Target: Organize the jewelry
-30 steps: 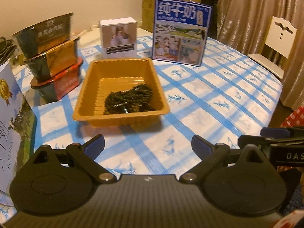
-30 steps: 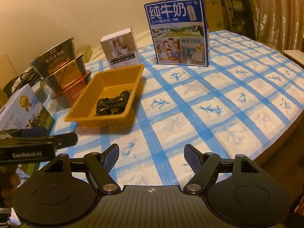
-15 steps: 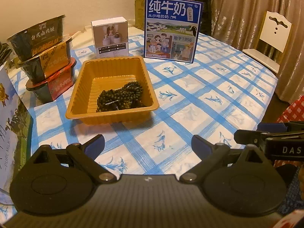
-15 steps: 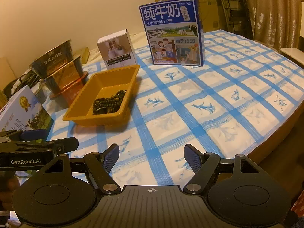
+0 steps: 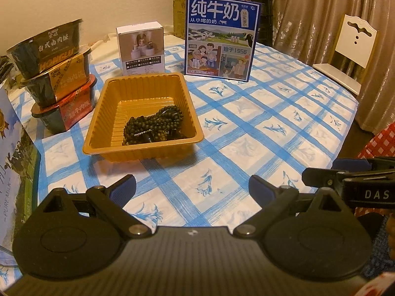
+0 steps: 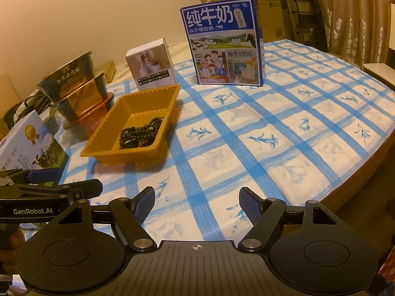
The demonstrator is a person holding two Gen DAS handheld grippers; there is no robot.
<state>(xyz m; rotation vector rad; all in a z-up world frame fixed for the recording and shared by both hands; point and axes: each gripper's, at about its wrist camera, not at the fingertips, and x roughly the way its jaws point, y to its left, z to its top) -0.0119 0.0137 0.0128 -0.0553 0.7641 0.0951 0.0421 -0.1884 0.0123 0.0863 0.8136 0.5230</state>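
Observation:
A pile of dark beaded bracelets [image 5: 154, 125] [image 6: 140, 133] lies in the near right part of an orange plastic tray [image 5: 111, 113] [image 6: 138, 103] on the blue-checked tablecloth. My left gripper [image 5: 192, 188] stands open over the cloth, well short of the tray, with nothing between its fingers. Further right, my right gripper [image 6: 197, 203] is also open and empty, near the table's front edge. Each gripper shows at the edge of the other's view, as the right gripper [image 5: 350, 172] and the left gripper [image 6: 56, 180].
Three stacked instant-meal bowls [image 5: 54, 79] stand left of the tray. Behind it are a small white box [image 5: 140, 46] and a tall blue milk carton [image 5: 221, 37]. Another carton [image 5: 9, 162] stands at the near left. A white chair [image 5: 350, 49] sits beyond the table's right edge.
Both grippers have drawn back from the tray toward the table's front edge; the tray and boxes look smaller and farther away. Both stayed open. The bracelets have not moved.

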